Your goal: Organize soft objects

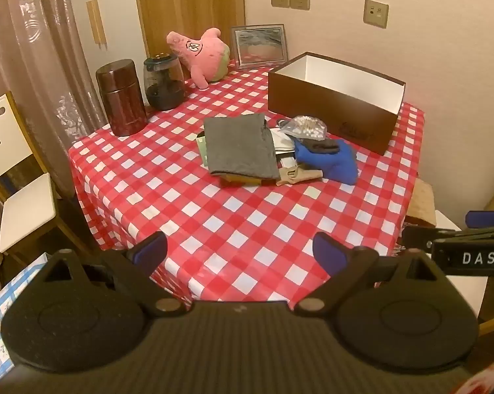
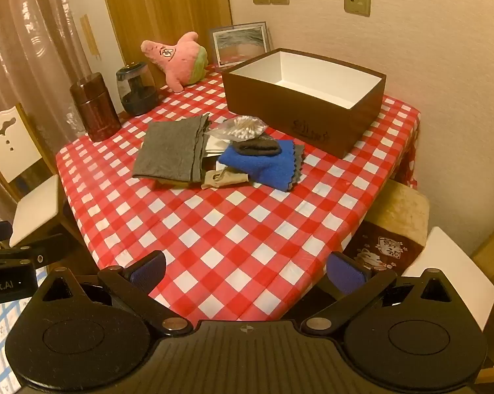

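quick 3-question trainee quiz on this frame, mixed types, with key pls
1. True or false: the brown box already has cloths in it.
2. Which item lies on top of the blue cloth? A) dark rolled sock B) pink plush C) picture frame
3. Fill in: the left gripper and the right gripper both hang over the near table edge with jaws ____.

Key: 1 false, its white inside looks bare; 2 A; 3 open, nothing between them.
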Demonstrator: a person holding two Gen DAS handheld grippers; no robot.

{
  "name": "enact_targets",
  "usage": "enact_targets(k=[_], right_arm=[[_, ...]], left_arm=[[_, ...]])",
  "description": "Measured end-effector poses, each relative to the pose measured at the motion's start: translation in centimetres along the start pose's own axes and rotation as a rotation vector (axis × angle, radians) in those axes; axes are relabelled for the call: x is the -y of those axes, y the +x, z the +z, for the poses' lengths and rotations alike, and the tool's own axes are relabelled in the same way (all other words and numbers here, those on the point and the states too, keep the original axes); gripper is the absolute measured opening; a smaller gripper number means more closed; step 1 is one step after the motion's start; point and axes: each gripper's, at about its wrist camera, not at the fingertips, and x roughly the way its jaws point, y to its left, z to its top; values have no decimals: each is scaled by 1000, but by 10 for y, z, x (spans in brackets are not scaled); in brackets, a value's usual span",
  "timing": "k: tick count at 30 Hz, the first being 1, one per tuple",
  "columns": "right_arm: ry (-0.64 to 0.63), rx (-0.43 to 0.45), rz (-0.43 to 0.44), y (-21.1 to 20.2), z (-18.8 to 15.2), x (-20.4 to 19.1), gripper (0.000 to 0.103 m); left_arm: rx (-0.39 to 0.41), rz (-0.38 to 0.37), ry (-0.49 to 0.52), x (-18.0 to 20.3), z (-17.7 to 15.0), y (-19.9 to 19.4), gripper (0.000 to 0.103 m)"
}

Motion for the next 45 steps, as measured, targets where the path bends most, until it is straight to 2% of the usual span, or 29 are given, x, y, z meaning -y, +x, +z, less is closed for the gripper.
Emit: enact_targets(k=[45], right_arm=[[-4, -5, -5, 10, 9, -1, 103]], left_arm=[[-2, -7, -4, 0, 0, 0, 95]])
